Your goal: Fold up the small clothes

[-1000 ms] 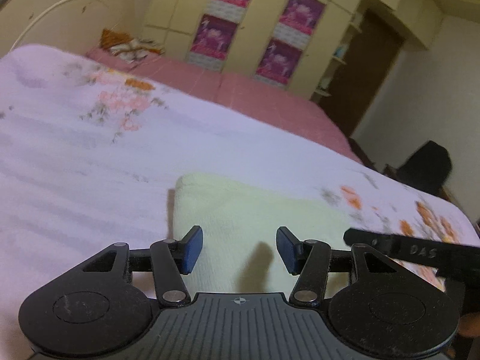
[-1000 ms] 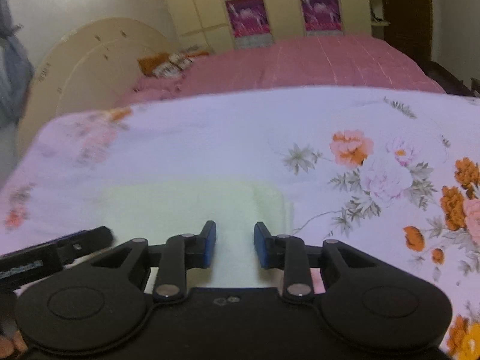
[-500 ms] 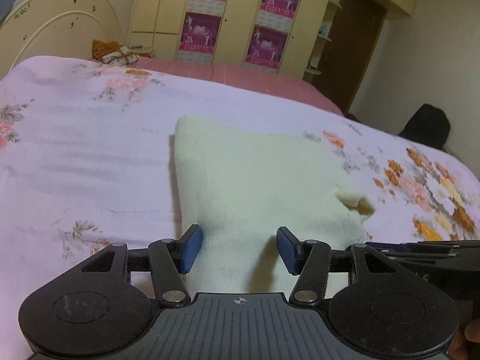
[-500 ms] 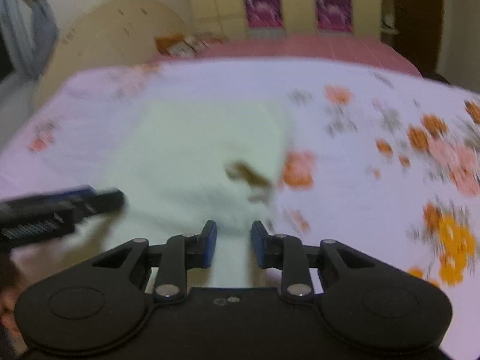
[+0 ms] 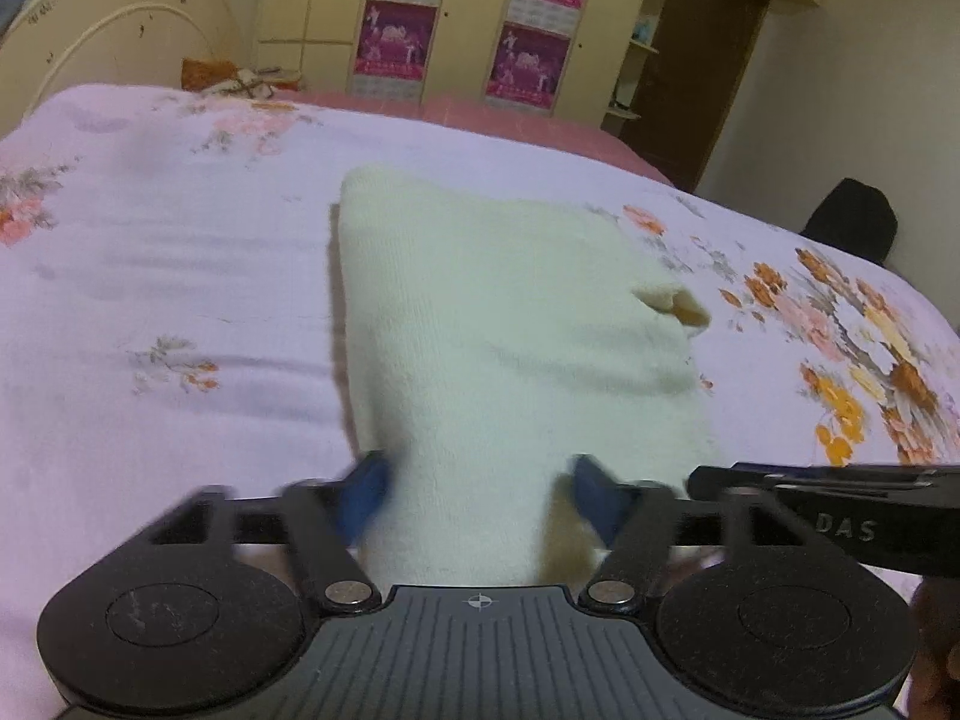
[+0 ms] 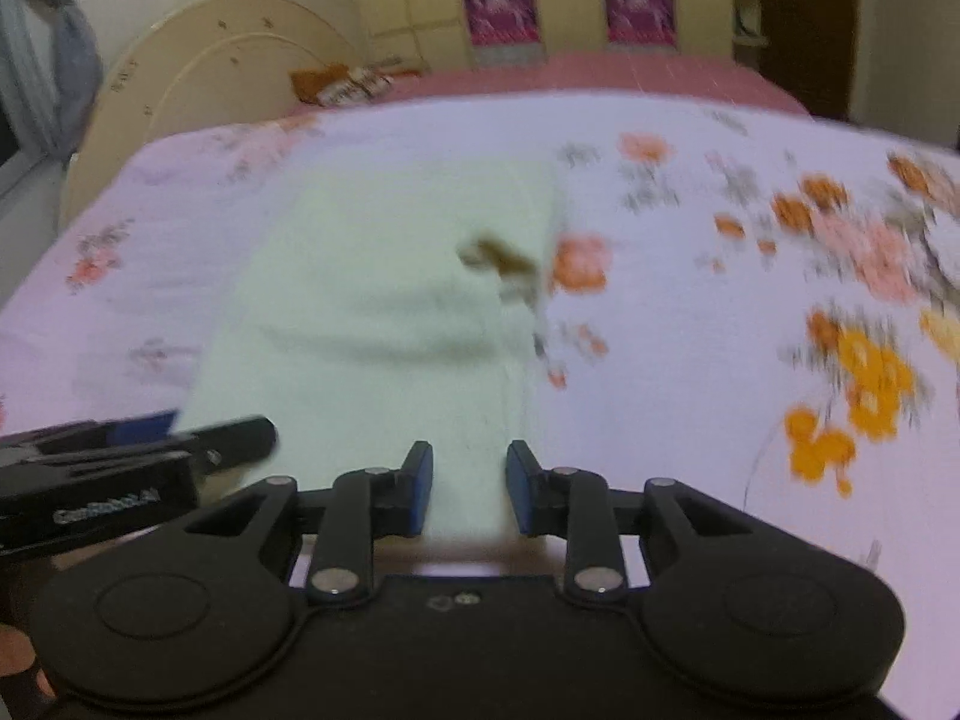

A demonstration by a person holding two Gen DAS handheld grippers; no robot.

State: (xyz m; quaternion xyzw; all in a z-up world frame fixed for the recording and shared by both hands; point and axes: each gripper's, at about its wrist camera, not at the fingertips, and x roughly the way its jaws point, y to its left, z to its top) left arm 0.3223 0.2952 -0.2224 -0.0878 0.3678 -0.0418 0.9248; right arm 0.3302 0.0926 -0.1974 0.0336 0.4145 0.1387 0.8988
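Pale yellow knit garment (image 5: 504, 324) lies on the floral bedspread (image 5: 168, 276), mid-bed, running from 12 o'clock down to 6 o'clock in both wrist views. Near hem sits between the fingers of both tools. Left hand-held gripper (image 5: 480, 495): jaws spread wide, blue pads blurred, cloth between them, no pinch. Right hand-held gripper (image 6: 469, 495): jaws narrower but with a visible gap either side of the cloth strip; looks spread, not clamped, contact unclear. A small flap (image 5: 675, 303) sticks up at the 2 o'clock edge of the garment. Pink cover and wardrobe (image 5: 456, 18) at 12 o'clock, background only.

Risks: pads closing on the top layer only, so the fold peels open; bedspread pinched along with the hem; uneven lift skewing the fold; the loose flap bunching inside.
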